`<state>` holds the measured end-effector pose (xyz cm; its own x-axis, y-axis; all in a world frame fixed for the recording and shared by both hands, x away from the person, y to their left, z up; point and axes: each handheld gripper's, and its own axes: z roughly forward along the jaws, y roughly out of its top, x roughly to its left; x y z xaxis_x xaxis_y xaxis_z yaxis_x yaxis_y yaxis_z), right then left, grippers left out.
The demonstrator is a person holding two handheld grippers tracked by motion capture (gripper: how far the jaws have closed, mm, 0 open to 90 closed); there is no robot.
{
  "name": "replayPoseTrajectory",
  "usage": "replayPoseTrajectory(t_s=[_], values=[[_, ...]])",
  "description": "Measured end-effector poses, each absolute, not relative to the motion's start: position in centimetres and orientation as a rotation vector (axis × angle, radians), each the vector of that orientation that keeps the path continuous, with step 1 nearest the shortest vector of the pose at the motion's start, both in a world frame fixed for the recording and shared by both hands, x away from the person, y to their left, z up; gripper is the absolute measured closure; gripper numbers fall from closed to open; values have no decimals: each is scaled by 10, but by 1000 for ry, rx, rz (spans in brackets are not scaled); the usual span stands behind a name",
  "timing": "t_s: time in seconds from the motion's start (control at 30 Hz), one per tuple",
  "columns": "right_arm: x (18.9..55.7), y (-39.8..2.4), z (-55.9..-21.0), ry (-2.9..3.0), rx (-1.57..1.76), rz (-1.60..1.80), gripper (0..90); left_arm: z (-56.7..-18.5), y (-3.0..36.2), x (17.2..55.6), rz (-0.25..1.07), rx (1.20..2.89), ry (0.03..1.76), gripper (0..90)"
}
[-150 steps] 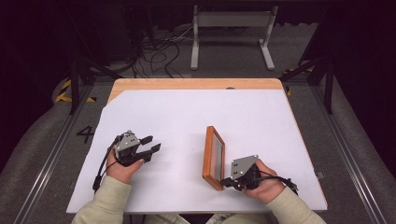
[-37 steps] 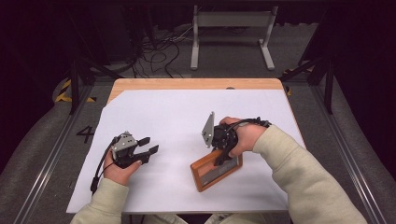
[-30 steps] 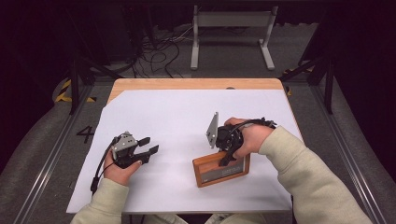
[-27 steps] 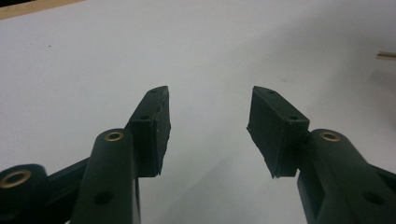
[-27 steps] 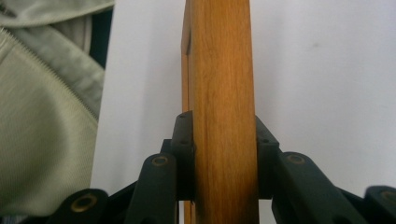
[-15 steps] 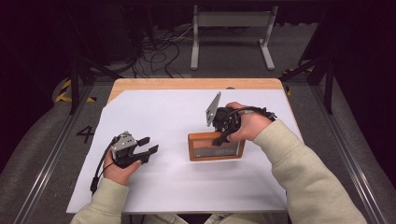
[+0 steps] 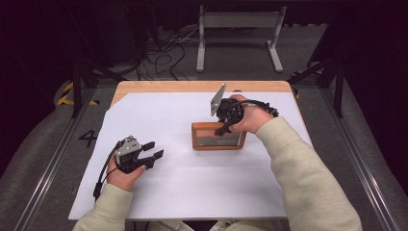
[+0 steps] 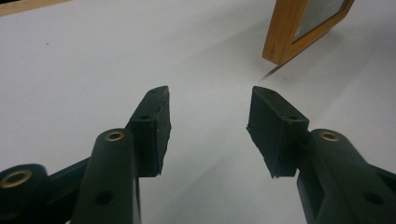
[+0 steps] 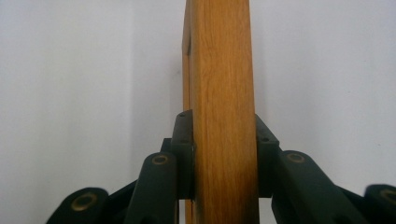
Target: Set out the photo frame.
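Two jaws of the right gripper (image 7: 225, 129) clamp the wooden frame (image 7: 217, 138) mid-carry; next, set it on the counter (image 7: 202, 192) (left gripper (image 7: 153, 150) idle, jaws apart).

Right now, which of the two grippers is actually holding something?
The right gripper: its jaws clamp the wooden picture frame. The left gripper is open, holding nothing.

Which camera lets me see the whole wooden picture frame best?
The high view: the whole wooden picture frame shows there, held by the right tool. The right gripper view shows just its clamped edge; the left gripper view, one corner.
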<state>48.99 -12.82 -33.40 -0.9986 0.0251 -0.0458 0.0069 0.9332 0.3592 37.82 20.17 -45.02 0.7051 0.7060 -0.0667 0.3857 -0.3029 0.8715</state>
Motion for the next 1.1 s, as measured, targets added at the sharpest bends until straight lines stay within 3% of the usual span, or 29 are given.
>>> replayPoseTrajectory(t_s=[0.63,1.1], values=[[506,-130,-351,3092,173,624,688,-450,201,378,408,1926,839,492],[513,-136,-354,2931,201,660,459,-450,201,378,412,1930,836,493]])
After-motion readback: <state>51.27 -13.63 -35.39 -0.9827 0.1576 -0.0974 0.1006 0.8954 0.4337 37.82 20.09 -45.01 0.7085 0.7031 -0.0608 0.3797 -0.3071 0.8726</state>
